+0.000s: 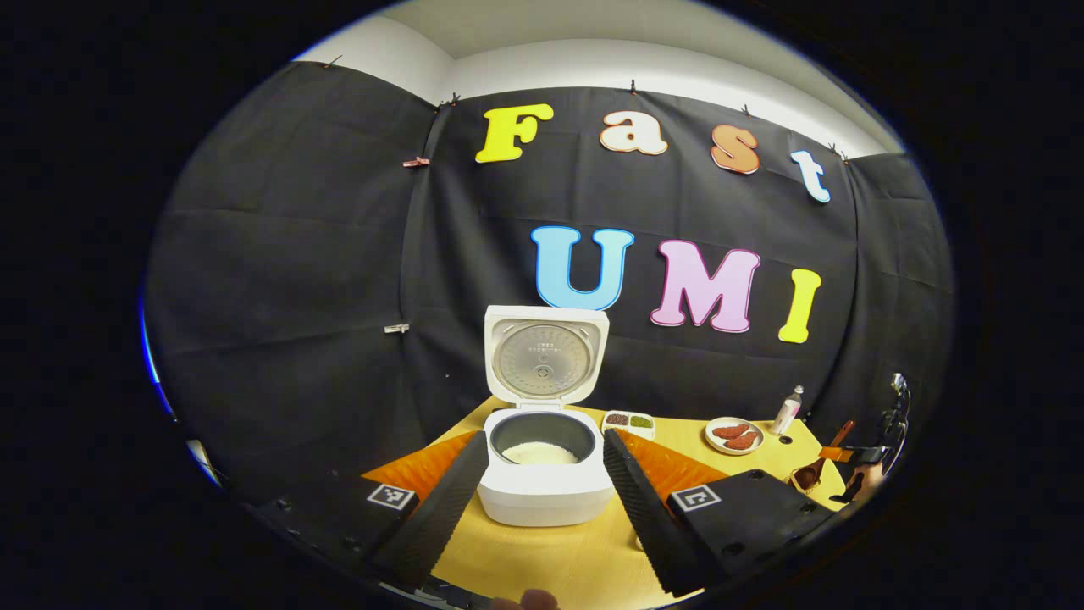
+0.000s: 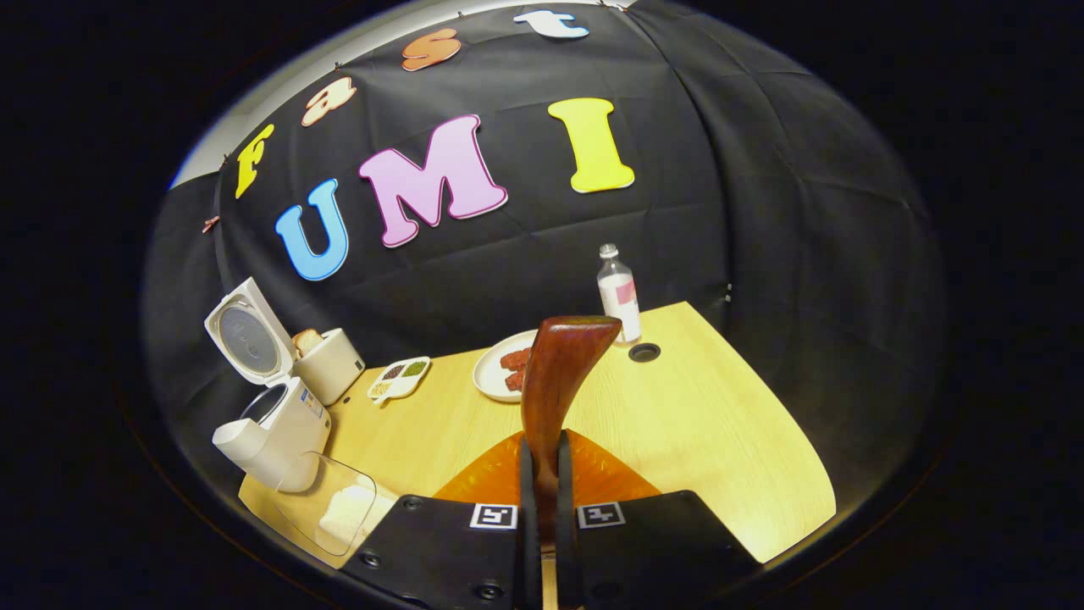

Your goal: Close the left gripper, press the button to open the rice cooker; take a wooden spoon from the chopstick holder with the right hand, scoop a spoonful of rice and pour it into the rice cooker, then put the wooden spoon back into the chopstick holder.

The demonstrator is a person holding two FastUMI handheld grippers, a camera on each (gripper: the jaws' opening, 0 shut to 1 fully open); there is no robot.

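Black cloth backs a pale wooden worktop (image 2: 720, 424) on which the rice cooker (image 1: 546, 491) stands with its lid (image 1: 546, 354) swung fully up and a mound of white rice (image 1: 539, 454) lying in the inner pot. In the left gripper view the left tool (image 1: 546, 500) hangs in front of the cooker with its fingers spread wide to either side of the body, touching nothing. In the right gripper view the right tool (image 2: 542, 483) is pinched narrow on the handle of the wooden spoon (image 2: 559, 373), whose bowl rises upright ahead of the fingers; I cannot tell whether the bowl carries any rice. From the left gripper view the spoon shows far off at the right edge of the worktop, well apart from the cooker. With rice in the pot already, the pouring looks done, so the step in hand is probably returning the spoon. The chopstick holder is not something I can pick out, so the next move calls for finding it, keeping the spoon upright and lowering it in before the fingers let go.
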